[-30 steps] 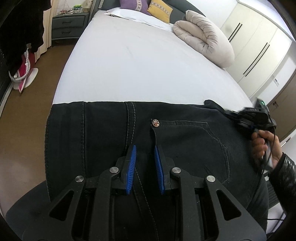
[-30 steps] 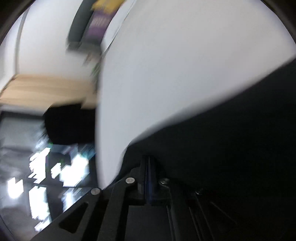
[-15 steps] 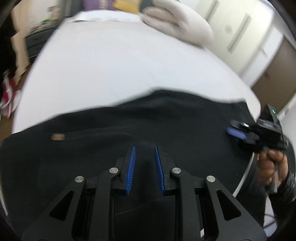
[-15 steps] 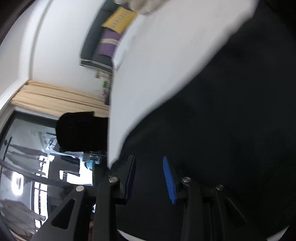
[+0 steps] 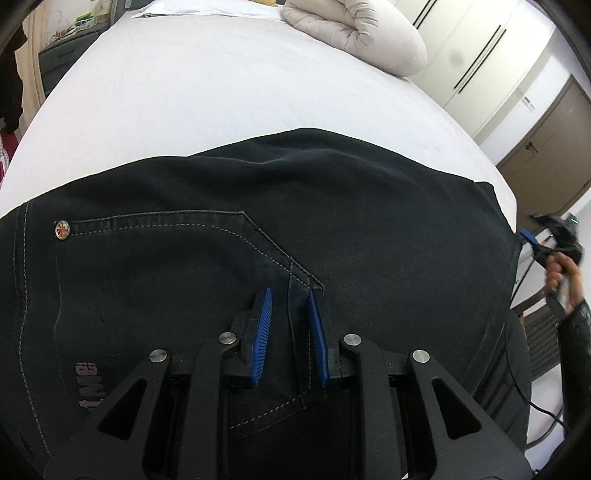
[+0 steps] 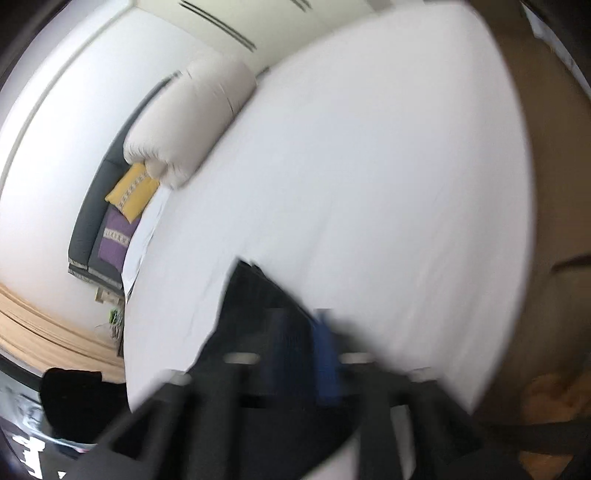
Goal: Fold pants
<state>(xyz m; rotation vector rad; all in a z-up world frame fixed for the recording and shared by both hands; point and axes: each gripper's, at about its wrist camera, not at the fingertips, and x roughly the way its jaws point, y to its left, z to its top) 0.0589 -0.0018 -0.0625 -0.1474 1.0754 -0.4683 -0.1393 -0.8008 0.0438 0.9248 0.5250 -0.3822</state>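
Observation:
Black jeans (image 5: 332, 206) lie spread across the near end of a white bed (image 5: 221, 81), back pocket and a metal rivet (image 5: 62, 229) facing up. My left gripper (image 5: 290, 295) points down at the pocket's corner seam. Its blue pads stand a narrow gap apart, and the flat cloth below is not pinched. My right gripper (image 5: 535, 240) is in a person's hand (image 5: 561, 273) just off the jeans' right edge. In the blurred right wrist view its jaws are opening around the gripper (image 6: 299, 321) with nothing pinched, and the jeans (image 6: 251, 306) lie beyond.
A rolled cream duvet (image 5: 362, 33) lies at the bed's far right, with yellow (image 6: 133, 195) and purple (image 6: 116, 236) pillows at the headboard. White wardrobe doors (image 5: 480, 55) and a brown door (image 5: 546, 140) are to the right. A grey nightstand (image 5: 59, 59) stands far left.
My left gripper slid to the right over the jeans, so the rivet now sits far left. My right gripper let go of the jeans' edge, opened, and swung up and away.

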